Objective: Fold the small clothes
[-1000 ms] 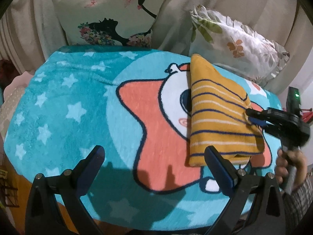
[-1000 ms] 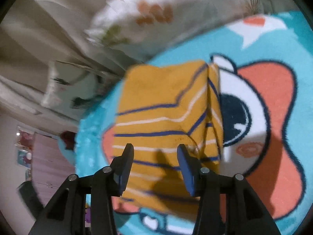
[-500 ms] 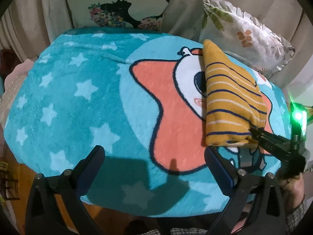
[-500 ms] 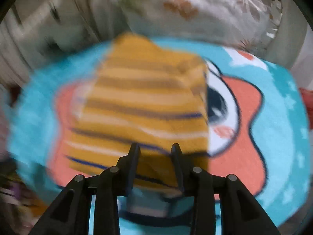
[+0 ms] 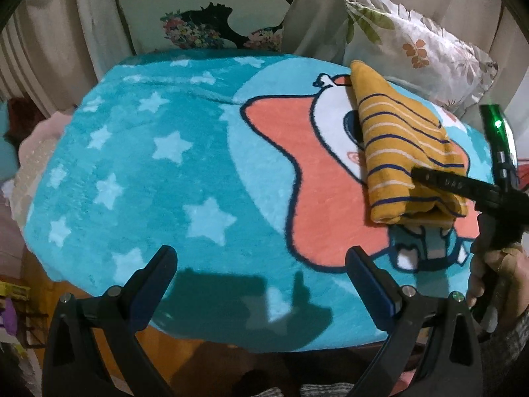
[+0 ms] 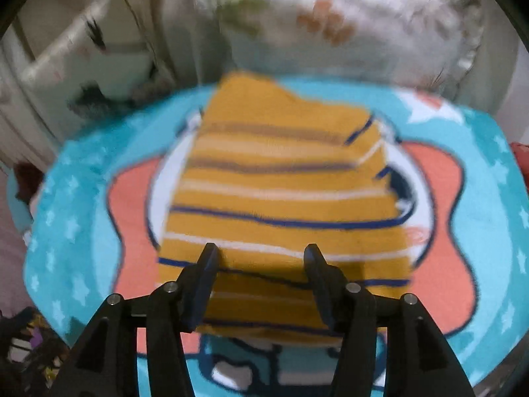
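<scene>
A home, likely a bedroom or living room: a plush teal cartoon blanket (image 5: 158, 172) with stars covers the surface, two decorative pillows, one with a silhouette print (image 5: 211, 10) and one floral (image 5: 420, 49), lean against pale curtains (image 5: 66, 33).

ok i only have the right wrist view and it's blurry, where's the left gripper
Observer: The left gripper is open over the blanket's near edge, well apart from the striped shirt.
Operator: is the shirt folded flat
Observer: In the left wrist view it lies folded in stacked layers, thick at the near end.
Operator: and my gripper from the side
Observer: One finger of the right gripper lies across the shirt's near end.
</scene>
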`<state>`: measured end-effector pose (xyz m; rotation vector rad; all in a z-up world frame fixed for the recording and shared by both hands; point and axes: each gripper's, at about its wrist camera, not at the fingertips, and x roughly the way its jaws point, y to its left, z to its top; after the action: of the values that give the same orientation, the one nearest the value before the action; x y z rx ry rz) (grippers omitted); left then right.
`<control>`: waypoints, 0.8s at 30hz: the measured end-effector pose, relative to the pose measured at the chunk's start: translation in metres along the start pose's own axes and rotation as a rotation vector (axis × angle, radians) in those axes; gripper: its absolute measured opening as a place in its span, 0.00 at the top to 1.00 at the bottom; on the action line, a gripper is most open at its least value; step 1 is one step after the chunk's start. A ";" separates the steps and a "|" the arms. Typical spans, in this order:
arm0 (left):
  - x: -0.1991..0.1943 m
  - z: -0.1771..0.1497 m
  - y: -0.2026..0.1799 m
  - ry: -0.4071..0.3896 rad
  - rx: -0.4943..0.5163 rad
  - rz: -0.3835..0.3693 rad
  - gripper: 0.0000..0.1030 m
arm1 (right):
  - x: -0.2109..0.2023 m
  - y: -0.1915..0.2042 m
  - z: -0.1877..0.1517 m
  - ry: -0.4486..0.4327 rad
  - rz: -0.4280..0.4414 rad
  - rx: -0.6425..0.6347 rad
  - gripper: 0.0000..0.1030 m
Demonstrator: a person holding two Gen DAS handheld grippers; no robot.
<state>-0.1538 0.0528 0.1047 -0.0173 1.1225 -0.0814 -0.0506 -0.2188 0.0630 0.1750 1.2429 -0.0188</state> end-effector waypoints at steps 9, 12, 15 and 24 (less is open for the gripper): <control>0.017 -0.009 0.004 0.050 0.007 -0.019 0.02 | -0.034 -0.045 -0.039 0.010 0.003 0.112 0.34; 0.019 -0.009 -0.004 0.054 0.034 -0.037 0.02 | -0.030 -0.063 -0.059 0.045 -0.027 0.143 0.34; 0.021 -0.010 -0.012 0.060 0.060 -0.057 0.02 | -0.031 -0.083 -0.082 0.069 -0.063 0.191 0.34; 0.018 -0.021 -0.036 0.081 0.144 -0.091 0.02 | -0.060 -0.108 -0.126 0.047 -0.113 0.274 0.34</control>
<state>-0.1673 0.0166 0.0816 0.0637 1.1942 -0.2459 -0.2005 -0.3123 0.0672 0.3438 1.2932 -0.2853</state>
